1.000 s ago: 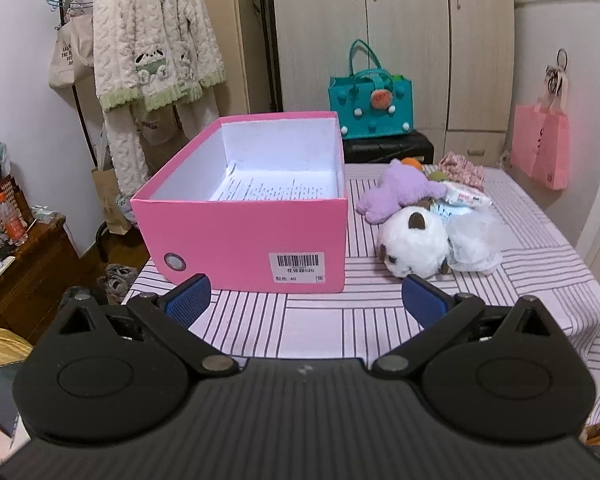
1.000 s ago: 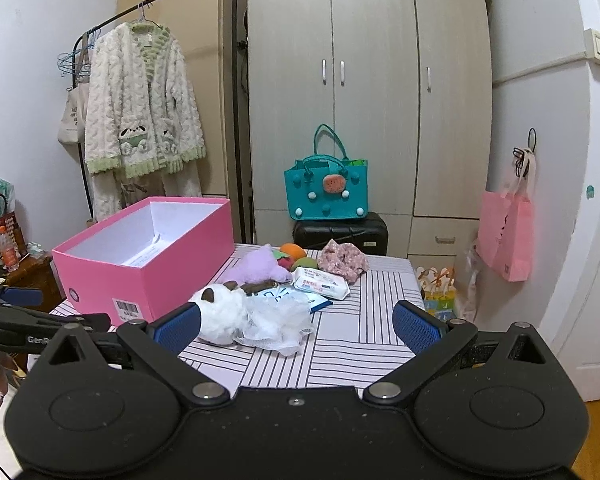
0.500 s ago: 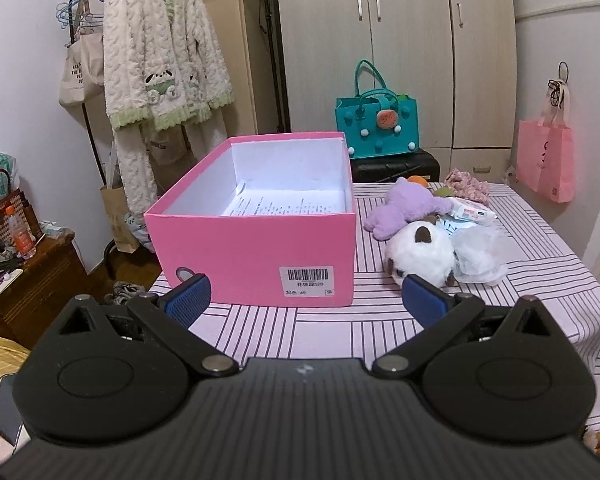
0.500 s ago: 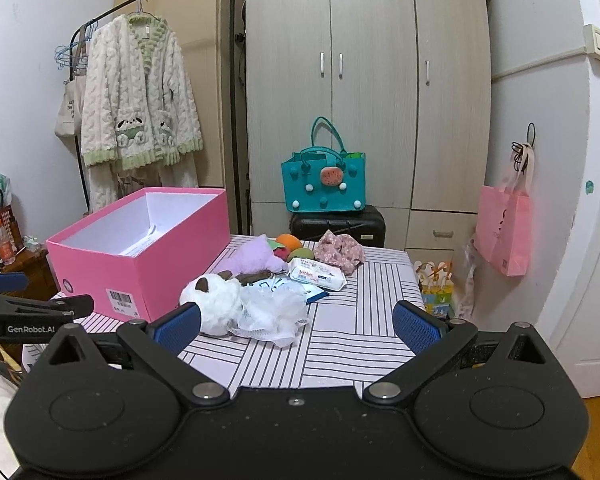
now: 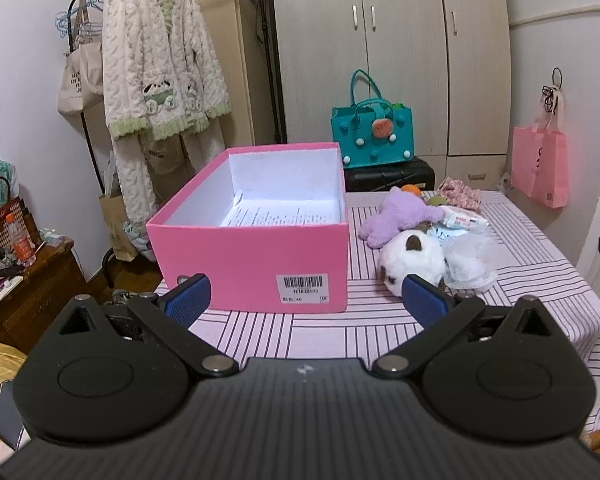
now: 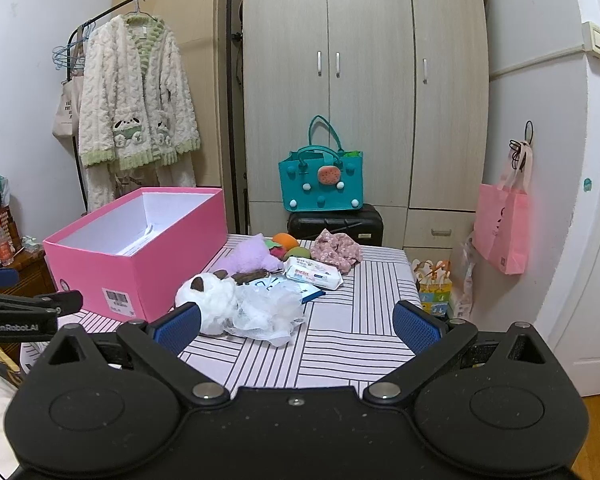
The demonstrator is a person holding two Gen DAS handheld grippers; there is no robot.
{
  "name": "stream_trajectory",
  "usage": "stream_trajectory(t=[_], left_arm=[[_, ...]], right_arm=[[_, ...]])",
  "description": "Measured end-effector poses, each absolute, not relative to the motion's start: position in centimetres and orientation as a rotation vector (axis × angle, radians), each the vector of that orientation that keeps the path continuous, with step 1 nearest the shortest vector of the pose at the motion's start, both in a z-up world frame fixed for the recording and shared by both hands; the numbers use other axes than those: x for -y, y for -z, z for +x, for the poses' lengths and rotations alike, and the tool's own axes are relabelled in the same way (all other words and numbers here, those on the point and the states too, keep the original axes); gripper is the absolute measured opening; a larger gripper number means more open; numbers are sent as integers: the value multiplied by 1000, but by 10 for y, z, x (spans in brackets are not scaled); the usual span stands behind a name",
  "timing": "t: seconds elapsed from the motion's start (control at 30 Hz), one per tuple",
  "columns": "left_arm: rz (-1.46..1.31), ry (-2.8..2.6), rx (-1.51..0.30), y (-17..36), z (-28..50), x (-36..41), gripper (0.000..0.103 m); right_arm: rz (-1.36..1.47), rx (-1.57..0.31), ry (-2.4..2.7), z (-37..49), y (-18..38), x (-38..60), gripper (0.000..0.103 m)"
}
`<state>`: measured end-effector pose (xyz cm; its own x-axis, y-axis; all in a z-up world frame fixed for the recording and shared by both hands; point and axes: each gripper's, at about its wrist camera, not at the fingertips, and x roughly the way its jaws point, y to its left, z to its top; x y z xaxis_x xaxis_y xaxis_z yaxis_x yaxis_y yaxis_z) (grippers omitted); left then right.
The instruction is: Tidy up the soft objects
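Observation:
An open pink box stands on the striped table, holding only a printed sheet. To its right lies a pile: a white plush with brown ears, a purple plush, a white mesh pouf, a wipes pack, an orange and a green soft toy, and a floral cloth. My left gripper is open and empty, short of the box front. My right gripper is open and empty, short of the pile.
The striped tablecloth drops off at the near and right edges. A teal bag sits on a black case behind the table. A clothes rack with a fluffy robe stands left. A pink bag hangs at right.
Both grippers have drawn back and risen a little, so the box and pile look smaller and lower. Both jaws stay open; nothing on the table has moved.

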<state>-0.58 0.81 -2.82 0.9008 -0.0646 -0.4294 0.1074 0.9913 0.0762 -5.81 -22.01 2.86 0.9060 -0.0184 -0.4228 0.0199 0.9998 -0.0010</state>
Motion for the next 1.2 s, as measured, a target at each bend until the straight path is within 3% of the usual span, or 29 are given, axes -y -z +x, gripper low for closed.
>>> stream_trajectory(t=[0.3, 0.6, 1.2], left_arm=[[113, 93, -311, 1, -24, -17, 103], [175, 191, -370, -11, 7, 5, 103], [324, 524, -497, 50, 78, 136, 90]], right_arm=[[-74, -402, 13, -54, -33, 228, 103], [-27, -358, -118, -34, -32, 263, 103], [7, -551, -216, 60, 35, 344, 103]])
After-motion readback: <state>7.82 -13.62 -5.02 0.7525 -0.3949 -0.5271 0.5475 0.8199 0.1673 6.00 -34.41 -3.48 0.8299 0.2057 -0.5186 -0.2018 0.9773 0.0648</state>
